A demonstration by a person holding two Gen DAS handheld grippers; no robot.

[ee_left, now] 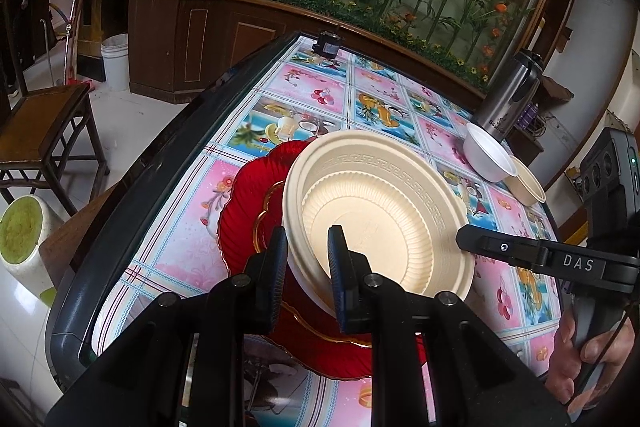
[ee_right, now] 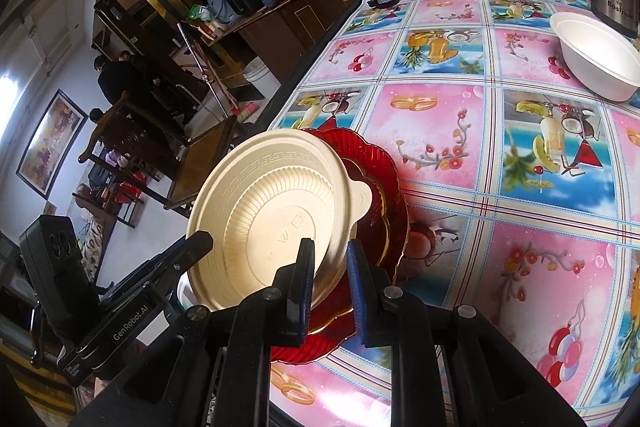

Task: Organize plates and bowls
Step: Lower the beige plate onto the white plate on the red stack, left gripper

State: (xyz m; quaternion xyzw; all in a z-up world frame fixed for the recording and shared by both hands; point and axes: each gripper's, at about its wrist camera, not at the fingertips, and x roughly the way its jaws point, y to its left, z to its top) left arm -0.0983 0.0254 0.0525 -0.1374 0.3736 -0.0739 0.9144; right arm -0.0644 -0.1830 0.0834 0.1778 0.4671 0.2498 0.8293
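Observation:
A cream plate (ee_left: 380,203) with a ribbed well and key-pattern rim rests tilted on a white plate beneath it and a red scalloped plate (ee_left: 240,211) with gold trim. My left gripper (ee_left: 308,247) is shut on the cream plate's near rim. My right gripper (ee_right: 330,267) straddles the cream plate's (ee_right: 272,211) opposite rim with a small gap, jaws partly open; it shows in the left wrist view (ee_left: 520,251) at the plate's right edge. A white bowl (ee_left: 488,155) and a cream bowl (ee_left: 528,183) sit far right.
A steel thermos (ee_left: 508,95) stands behind the bowls. A small black device (ee_left: 326,45) sits at the table's far edge. The table (ee_left: 380,99) has a pink and blue patterned cloth. A wooden chair (ee_left: 44,123) stands left of the table.

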